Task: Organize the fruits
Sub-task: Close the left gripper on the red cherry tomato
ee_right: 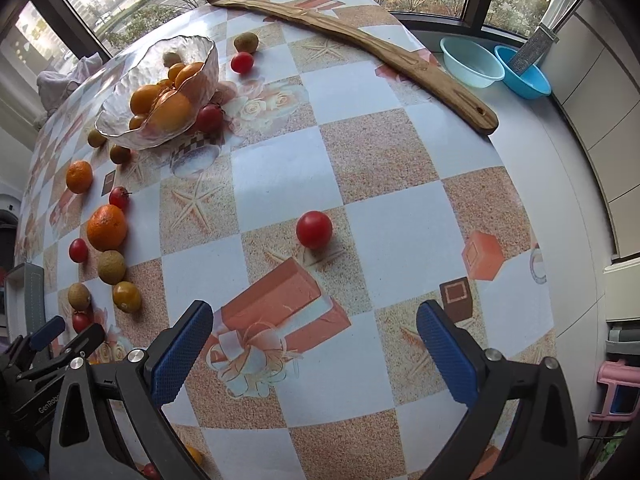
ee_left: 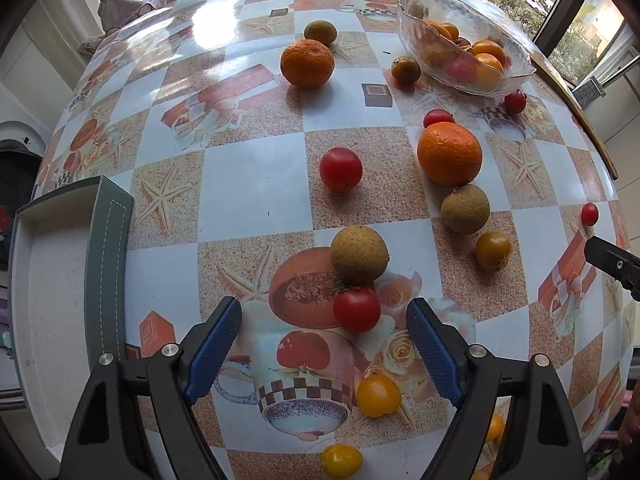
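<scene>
Fruits lie scattered on a patterned tablecloth. My left gripper point(ee_left: 324, 320) is open and empty; a red tomato point(ee_left: 356, 309) sits just ahead between its fingertips, touching a brown longan point(ee_left: 359, 254). A yellow tomato point(ee_left: 378, 395) lies between the fingers, nearer the camera. Two oranges point(ee_left: 449, 153) point(ee_left: 307, 63) lie farther off. A glass bowl point(ee_left: 416, 36) holding several orange and yellow fruits stands at the far right; it also shows in the right wrist view point(ee_right: 120, 120). My right gripper point(ee_right: 314, 316) is open and empty, with a lone red tomato point(ee_right: 314, 229) ahead of it.
A long wooden board point(ee_right: 360, 52) lies along the table's far right edge. Two plastic basins point(ee_right: 472, 62) point(ee_right: 522, 72) stand on the ledge beyond. A grey-edged white tray point(ee_left: 60, 264) sits off the table's left edge. The left gripper shows at the lower left of the right wrist view point(ee_right: 66, 332).
</scene>
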A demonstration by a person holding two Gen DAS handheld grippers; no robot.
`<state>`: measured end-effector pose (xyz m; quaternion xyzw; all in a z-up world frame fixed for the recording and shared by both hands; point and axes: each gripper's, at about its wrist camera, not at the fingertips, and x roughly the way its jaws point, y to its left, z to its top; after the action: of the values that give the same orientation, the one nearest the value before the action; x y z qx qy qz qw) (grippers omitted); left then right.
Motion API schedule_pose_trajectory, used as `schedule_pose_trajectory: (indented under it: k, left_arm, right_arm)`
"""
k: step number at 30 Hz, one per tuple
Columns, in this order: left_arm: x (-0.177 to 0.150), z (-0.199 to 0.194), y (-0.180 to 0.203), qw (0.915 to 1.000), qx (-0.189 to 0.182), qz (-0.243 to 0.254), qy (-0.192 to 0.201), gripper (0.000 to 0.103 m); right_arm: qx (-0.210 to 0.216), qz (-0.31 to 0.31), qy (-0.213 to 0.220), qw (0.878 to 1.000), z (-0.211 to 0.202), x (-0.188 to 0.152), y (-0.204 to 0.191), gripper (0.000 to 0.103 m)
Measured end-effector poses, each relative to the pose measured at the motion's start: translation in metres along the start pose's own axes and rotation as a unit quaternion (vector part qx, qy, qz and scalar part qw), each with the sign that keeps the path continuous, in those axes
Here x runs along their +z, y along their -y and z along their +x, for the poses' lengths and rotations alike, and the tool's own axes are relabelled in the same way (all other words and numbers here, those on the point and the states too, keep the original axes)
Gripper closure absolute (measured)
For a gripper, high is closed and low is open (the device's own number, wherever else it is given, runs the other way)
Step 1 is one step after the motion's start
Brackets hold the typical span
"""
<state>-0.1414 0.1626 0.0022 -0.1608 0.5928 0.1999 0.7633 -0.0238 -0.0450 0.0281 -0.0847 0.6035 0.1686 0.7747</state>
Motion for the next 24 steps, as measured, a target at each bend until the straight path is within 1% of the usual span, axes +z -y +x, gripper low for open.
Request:
schedule_pose_trajectory:
  k: [1,3,4,5,7,9,10,11,12,13,14,15,17,20,24]
  left_arm:
    - [0.001,0.001,-0.001,1.0000,0.001,0.000,0.000,0.016]
    - [0.001,0.001,-0.002,1.0000,0.001,0.000,0.004,0.018]
    - [0.002,0.000,-0.002,1.0000,0.000,-0.002,0.006,0.019]
    - [0.002,0.000,-0.002,1.0000,0.000,-0.002,0.007,0.020]
    - [0.002,-0.001,-0.002,0.9999,-0.003,-0.004,0.011,0.026]
    - [-0.003,-0.006,0.008,0.9999,-0.003,-0.003,0.016,0.034]
    - [-0.004,-0.007,0.011,0.9999,-0.003,-0.002,0.016,0.036]
    - [-0.003,-0.008,0.012,0.9998,-0.005,-0.002,0.018,0.042]
    - [-0.003,-0.010,0.012,0.9998,-0.005,-0.002,0.019,0.050]
    - [-0.003,-0.011,0.014,0.9998,-0.006,-0.003,0.020,0.054]
    - [-0.001,-0.012,0.014,0.9998,-0.006,-0.003,0.019,0.061]
    - [-0.003,-0.011,0.017,0.9998,-0.006,-0.004,0.020,0.071]
    - [-0.004,-0.012,0.016,0.9997,-0.017,-0.004,0.018,0.081]
    - [-0.007,-0.015,0.013,0.9994,-0.032,-0.005,0.014,0.081]
    - [-0.017,-0.021,0.002,0.9991,-0.040,-0.003,0.011,0.081]
  right_arm:
    - [-0.001,-0.002,0.003,1.000,0.001,0.004,-0.001,0.004]
    - [-0.001,-0.009,0.008,1.000,0.005,0.011,-0.003,0.013]
    - [0.001,-0.012,0.008,1.000,0.008,0.015,-0.005,0.016]
    - [0.005,-0.015,0.007,1.000,0.011,0.018,-0.006,0.024]
    - [-0.003,-0.027,0.015,1.000,0.014,0.022,-0.011,0.028]
    - [-0.011,-0.044,0.020,0.999,0.015,0.026,-0.018,0.038]
    - [-0.014,-0.050,0.023,0.998,0.015,0.028,-0.021,0.041]
    - [-0.020,-0.056,0.024,0.998,0.015,0.029,-0.024,0.049]
    - [-0.025,-0.061,0.026,0.997,0.015,0.030,-0.026,0.062]
    - [-0.027,-0.066,0.030,0.997,0.014,0.031,-0.028,0.071]
    - [-0.023,-0.067,0.031,0.997,0.014,0.032,-0.027,0.083]
    - [-0.016,-0.064,0.030,0.997,0.016,0.036,-0.023,0.083]
    - [-0.006,-0.055,0.028,0.998,0.014,0.036,-0.019,0.083]
    - [0.016,-0.040,0.025,0.999,0.009,0.032,-0.013,0.083]
    - [0.040,-0.031,0.021,0.999,0.002,0.022,-0.014,0.083]
